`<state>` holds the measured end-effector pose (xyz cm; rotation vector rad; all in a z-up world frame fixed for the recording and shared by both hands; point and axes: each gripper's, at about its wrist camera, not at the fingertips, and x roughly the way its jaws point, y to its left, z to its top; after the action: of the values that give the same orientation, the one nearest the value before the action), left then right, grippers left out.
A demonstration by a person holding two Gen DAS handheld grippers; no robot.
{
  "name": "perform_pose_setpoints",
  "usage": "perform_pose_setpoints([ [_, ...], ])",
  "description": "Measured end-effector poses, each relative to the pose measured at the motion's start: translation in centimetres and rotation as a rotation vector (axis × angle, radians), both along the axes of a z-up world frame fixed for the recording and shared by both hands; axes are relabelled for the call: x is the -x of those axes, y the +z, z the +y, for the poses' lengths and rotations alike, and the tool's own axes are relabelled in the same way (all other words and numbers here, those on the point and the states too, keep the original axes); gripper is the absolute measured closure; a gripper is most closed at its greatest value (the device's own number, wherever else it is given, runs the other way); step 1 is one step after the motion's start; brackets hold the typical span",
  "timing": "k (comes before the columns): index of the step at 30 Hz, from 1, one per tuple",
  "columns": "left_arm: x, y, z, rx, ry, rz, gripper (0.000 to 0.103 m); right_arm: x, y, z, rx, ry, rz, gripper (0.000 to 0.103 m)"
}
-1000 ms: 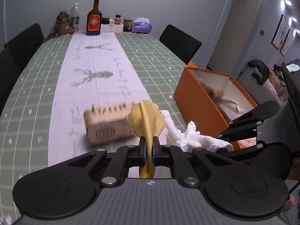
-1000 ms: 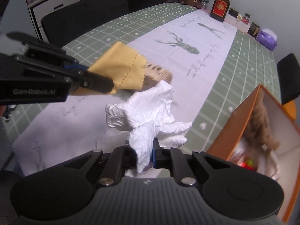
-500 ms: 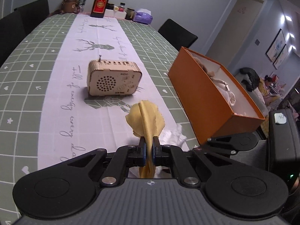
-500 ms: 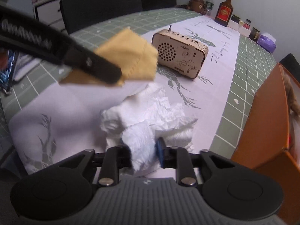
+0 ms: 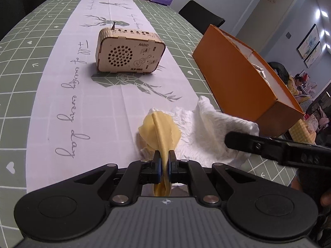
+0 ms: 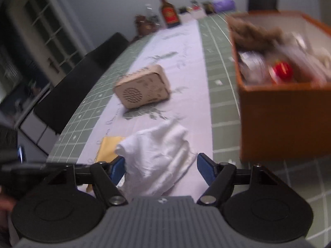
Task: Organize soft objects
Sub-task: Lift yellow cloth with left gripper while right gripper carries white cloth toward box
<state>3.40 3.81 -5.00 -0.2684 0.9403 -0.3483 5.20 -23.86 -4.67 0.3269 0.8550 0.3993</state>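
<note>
The left gripper (image 5: 164,161) pinches a yellow cloth (image 5: 159,133) low over the runner, the right gripper (image 6: 160,166) spread wide around a white cloth (image 6: 159,155), an orange box (image 6: 283,111) at two o'clock.

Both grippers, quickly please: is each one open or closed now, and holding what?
Left gripper: closed on the yellow cloth.
Right gripper: open, holding nothing; the white cloth lies between its fingers.
</note>
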Motion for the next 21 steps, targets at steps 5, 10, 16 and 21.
perform_pose_setpoints([
  [5,-0.2,-0.6,0.4,-0.008,0.015,0.024,0.097,-1.5,-2.5,1.1,-0.066,-0.028,0.098,0.041],
  [10,-0.4,-1.2,0.7,-0.004,0.017,0.044,0.097,-2.1,-2.9,3.6,-0.019,-0.01,0.08,0.04],
  [16,-0.5,-1.6,1.4,0.041,0.038,0.066,0.096,-2.0,-3.0,6.3,0.094,0.033,0.013,0.049],
  [21,-0.4,-1.7,2.0,0.058,0.099,0.069,0.097,-0.5,-3.3,8.7,0.284,0.11,-0.106,0.052],
])
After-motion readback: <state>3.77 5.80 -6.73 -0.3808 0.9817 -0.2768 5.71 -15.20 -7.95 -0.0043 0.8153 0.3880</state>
